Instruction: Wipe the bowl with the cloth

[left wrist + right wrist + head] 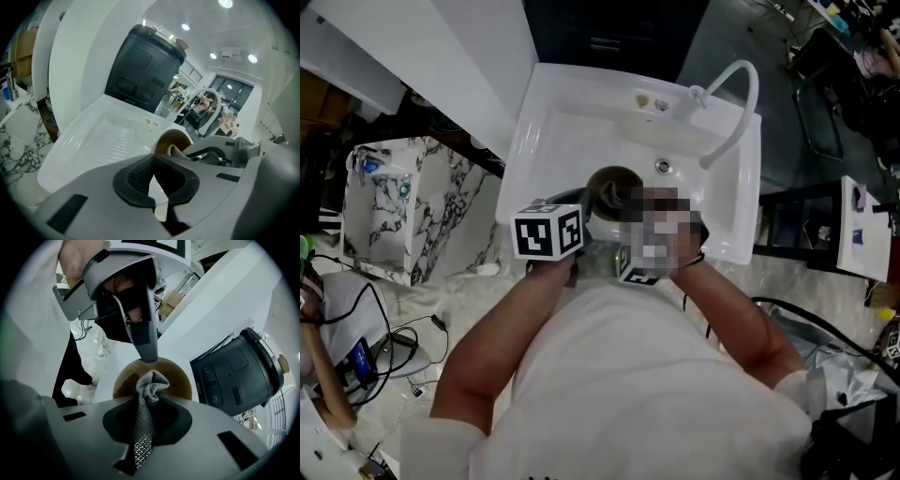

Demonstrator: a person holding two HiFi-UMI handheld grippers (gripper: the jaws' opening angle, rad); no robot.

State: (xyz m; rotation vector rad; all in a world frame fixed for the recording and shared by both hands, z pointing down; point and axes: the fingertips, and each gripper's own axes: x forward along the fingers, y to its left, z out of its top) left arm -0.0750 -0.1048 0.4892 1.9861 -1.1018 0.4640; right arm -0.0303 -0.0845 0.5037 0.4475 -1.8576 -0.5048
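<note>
Right claw (146,401) at bottom centre is clenched on the cloth (151,383), whose bunched end sits in the brown bowl (178,380) mid-frame, where the left claw (149,356) pinches the far rim, over the sink (572,122).

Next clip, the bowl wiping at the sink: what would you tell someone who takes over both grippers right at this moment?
The left gripper has its jaws shut on the rim of the bowl, steadying it at the white sink.
The right gripper has its jaws shut on the grey cloth. The cloth's bunched end pokes out over the bowl's brown inside; I cannot tell if it touches.
Done: bowl and cloth are both in hand. How much has been wiped does not show.
Left: press the cloth in and rub round the inside, probably the rim too.
</note>
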